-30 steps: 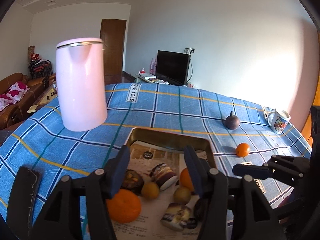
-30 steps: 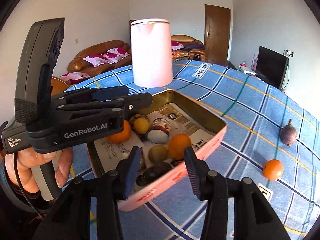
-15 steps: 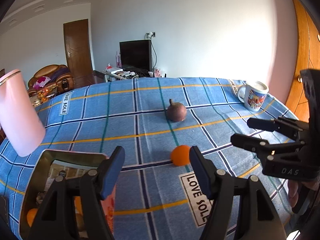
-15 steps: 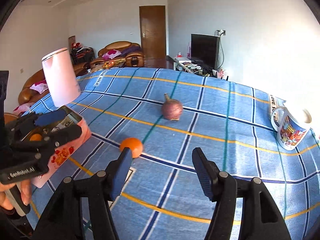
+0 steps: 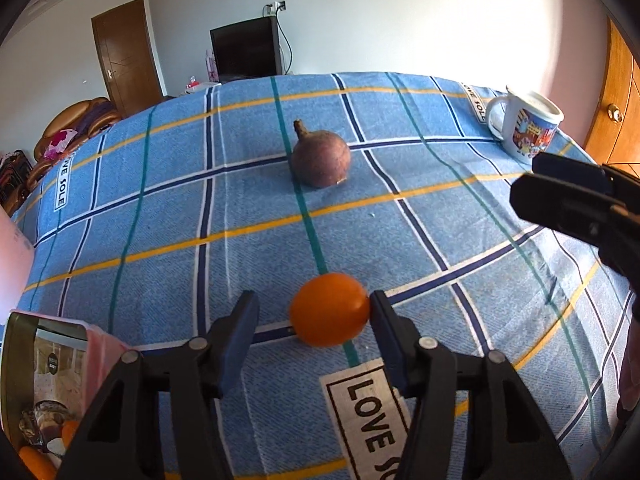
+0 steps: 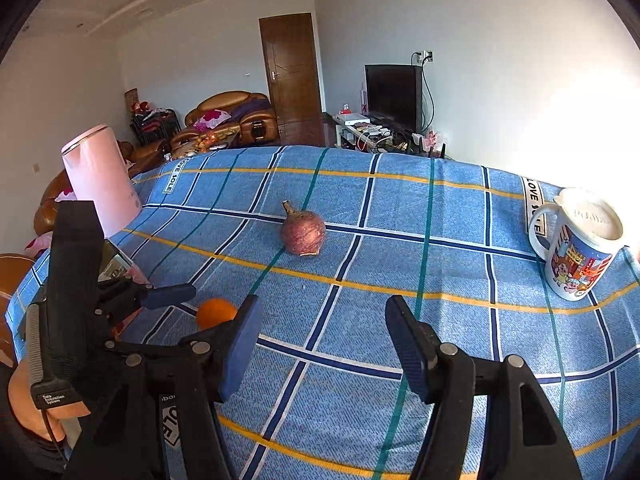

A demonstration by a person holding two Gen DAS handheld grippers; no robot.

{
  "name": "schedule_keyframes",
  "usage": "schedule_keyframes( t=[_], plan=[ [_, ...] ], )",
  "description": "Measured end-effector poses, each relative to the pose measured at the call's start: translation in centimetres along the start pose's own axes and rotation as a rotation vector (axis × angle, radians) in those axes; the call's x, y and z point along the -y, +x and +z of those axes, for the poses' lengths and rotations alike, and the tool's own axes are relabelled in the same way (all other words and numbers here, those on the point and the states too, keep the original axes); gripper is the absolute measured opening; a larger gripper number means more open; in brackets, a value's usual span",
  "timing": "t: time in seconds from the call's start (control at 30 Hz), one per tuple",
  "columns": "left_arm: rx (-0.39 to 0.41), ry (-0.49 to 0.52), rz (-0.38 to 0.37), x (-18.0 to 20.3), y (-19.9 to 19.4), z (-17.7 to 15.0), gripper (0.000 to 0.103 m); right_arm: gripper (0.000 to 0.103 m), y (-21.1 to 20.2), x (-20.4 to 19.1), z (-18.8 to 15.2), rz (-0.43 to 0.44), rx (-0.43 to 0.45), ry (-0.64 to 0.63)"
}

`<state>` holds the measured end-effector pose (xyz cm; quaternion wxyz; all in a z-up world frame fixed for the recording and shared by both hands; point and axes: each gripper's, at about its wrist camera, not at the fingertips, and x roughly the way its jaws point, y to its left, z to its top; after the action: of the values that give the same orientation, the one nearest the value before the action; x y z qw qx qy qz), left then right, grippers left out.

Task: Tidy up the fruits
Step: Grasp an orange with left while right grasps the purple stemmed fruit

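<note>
A small orange (image 5: pixel 329 314) lies on the blue checked tablecloth. My left gripper (image 5: pixel 314 322) is open around it, with the right finger (image 5: pixel 386 332) touching its side. The orange also shows in the right wrist view (image 6: pixel 216 312), beside the left gripper's tip. A purple-brown round fruit with a stem (image 5: pixel 320 159) lies farther back, also seen in the right wrist view (image 6: pixel 303 232). The metal tray (image 5: pixel 24 380) holding several fruits is at the lower left. My right gripper (image 6: pixel 322 340) is open and empty above the cloth.
A printed white mug (image 6: pixel 580 248) stands at the right, also in the left wrist view (image 5: pixel 528 128). A pink kettle (image 6: pixel 98 186) stands at the far left beyond the tray. A TV, a door and sofas are beyond the table.
Both grippers swung right, away from the tray. My left gripper has come forward so the orange now sits between its fingers. The right gripper has moved closer to the cloth.
</note>
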<state>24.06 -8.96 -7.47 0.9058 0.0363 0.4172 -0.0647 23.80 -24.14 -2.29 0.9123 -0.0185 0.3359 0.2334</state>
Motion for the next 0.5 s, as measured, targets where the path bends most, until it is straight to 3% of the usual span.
schedule_keyframes(
  t=[0.1, 0.17, 0.3, 0.5],
  plan=[
    [-0.034, -0.013, -0.029, -0.4, 1.0, 0.1, 0.052, 0.065, 0.7, 0.0, 0.4, -0.003, -0.011, -0.006],
    [-0.027, -0.028, -0.045, -0.9, 1.0, 0.5, 0.041, 0.065, 1.3, 0.0, 0.7, -0.004, -0.021, -0.005],
    [-0.017, -0.059, -0.067, -2.1, 0.5, 1.3, 0.040, 0.065, 2.3, -0.1, 1.9, -0.007, -0.044, -0.004],
    [0.055, -0.133, -0.039, -5.9, -1.7, 3.5, 0.040, 0.065, 6.4, -0.5, 5.0, -0.022, -0.073, 0.009]
  ],
)
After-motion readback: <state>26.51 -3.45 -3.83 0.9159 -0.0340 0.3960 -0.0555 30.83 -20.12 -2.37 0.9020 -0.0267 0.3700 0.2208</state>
